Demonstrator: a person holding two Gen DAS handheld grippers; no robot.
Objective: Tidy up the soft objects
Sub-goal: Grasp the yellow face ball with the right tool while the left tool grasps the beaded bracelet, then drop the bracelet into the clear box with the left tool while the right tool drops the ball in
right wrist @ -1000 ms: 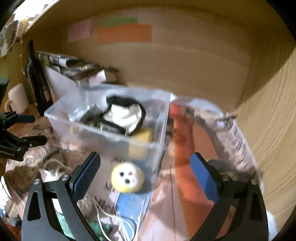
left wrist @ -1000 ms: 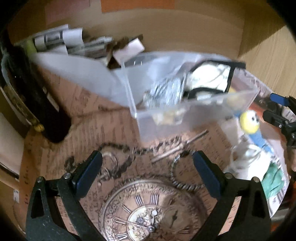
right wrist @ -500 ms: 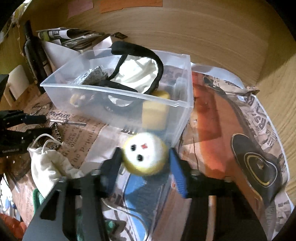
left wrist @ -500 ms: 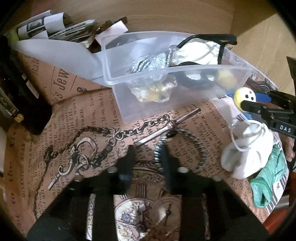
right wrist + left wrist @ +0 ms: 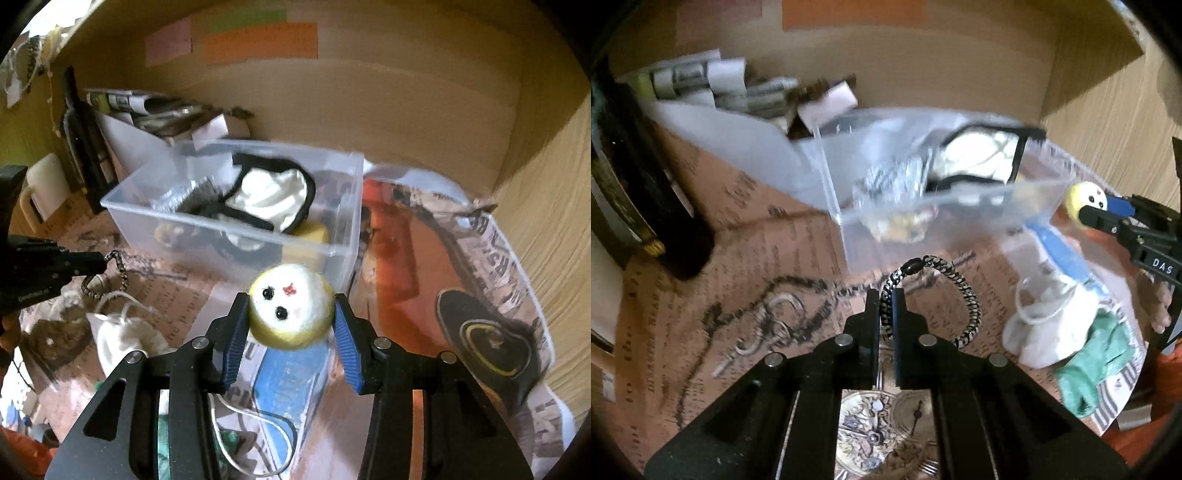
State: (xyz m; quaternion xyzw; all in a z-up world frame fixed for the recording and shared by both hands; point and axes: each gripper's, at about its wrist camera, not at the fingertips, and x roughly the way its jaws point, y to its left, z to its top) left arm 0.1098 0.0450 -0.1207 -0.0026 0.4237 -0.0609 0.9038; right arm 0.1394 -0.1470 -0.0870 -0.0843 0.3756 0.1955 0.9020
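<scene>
Two grippers, both clamped: left gripper (image 5: 885, 314) pinching braided hair tie (image 5: 964, 295), right gripper (image 5: 291, 325) squeezing yellow felt ball (image 5: 291, 306), each just near of clear bin (image 5: 236, 225). "DAS" legible on right gripper.

One clear bin (image 5: 236, 221); one felt ball (image 5: 291, 310); one braided band (image 5: 960, 295); one white pouch (image 5: 1045, 332); one green cloth (image 5: 1097, 358).

You see dark bottle (image 5: 646, 206) upright at far left, rolled newspapers (image 5: 701, 81) stacked behind it against wooden wall (image 5: 369, 96). Coloured paper strips (image 5: 258, 40) stuck on wall. White mug (image 5: 44, 188) beside bottle. Printed paper (image 5: 757, 258) covers table.
</scene>
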